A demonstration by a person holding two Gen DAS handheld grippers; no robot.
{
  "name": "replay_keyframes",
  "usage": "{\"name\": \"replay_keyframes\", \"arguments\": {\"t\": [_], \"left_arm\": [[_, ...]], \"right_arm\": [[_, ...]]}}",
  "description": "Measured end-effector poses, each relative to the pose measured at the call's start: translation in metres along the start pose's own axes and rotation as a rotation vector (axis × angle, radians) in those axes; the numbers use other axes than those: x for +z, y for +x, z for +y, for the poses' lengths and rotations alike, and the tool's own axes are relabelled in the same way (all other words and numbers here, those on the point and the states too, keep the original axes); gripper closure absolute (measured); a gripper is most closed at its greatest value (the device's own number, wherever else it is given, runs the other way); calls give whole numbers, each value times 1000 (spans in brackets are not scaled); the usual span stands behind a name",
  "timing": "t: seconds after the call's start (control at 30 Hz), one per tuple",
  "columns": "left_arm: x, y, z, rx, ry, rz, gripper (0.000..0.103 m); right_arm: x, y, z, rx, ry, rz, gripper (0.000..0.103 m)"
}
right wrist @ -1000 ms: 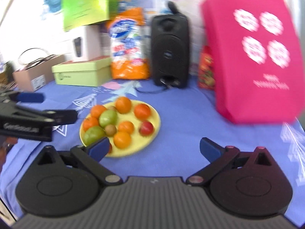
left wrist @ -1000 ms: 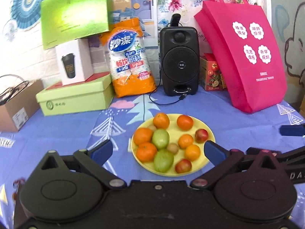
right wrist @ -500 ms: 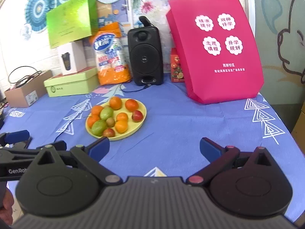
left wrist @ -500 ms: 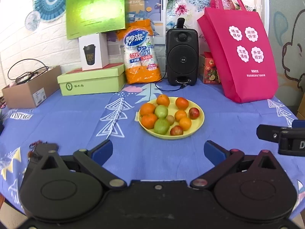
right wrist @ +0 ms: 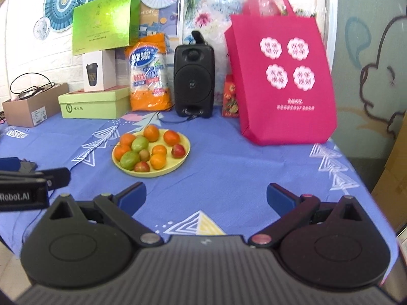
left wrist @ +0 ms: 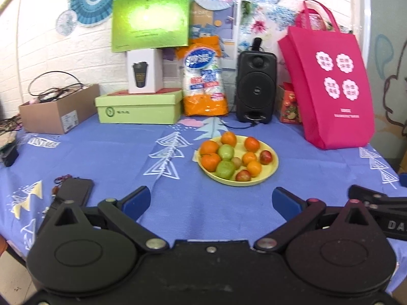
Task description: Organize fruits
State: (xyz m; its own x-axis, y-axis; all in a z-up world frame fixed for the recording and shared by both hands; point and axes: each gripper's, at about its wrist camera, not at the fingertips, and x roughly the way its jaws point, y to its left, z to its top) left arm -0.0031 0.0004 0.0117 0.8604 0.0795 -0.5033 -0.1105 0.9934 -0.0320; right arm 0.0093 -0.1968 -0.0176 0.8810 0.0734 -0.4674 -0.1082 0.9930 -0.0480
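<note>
On the tabletop [left wrist: 106,152], toward its back edge, stands a pink bag [left wrist: 328,86] at the right corner. Before it, near the middle, lies the yellow plate [left wrist: 272,170] carrying the fruits [left wrist: 225,169], round ones without a clear long axis. Both grippers hover at the front edge, wide open and empty. The plate lies straight ahead of the left gripper [left wrist: 210,200], ahead-left of the right gripper [right wrist: 206,195]; the left seems nearer.

Bare cloth [left wrist: 208,211] ahead up to fruit plate [left wrist: 271,171]; phone [left wrist: 73,190] left; pink bag [left wrist: 330,89] right rear.
</note>
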Motion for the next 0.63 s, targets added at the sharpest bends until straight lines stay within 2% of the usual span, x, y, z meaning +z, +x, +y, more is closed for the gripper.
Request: {"name": "replay_keyframes", "arguments": {"t": [0.2,0.4,0.63], "left_arm": [[-2,-3,3,26,-27,4,0],[-7,-16,-2,-10,-24,-69,0],[-9,-9,-5,-19,-2,-12,0]], "right_arm": [[-3,-4,3,-45,-35,-13,0],[-6,-6,4,-24,-52,-5,0],[-8,-10,4,-18,-54,-11,0]]}}
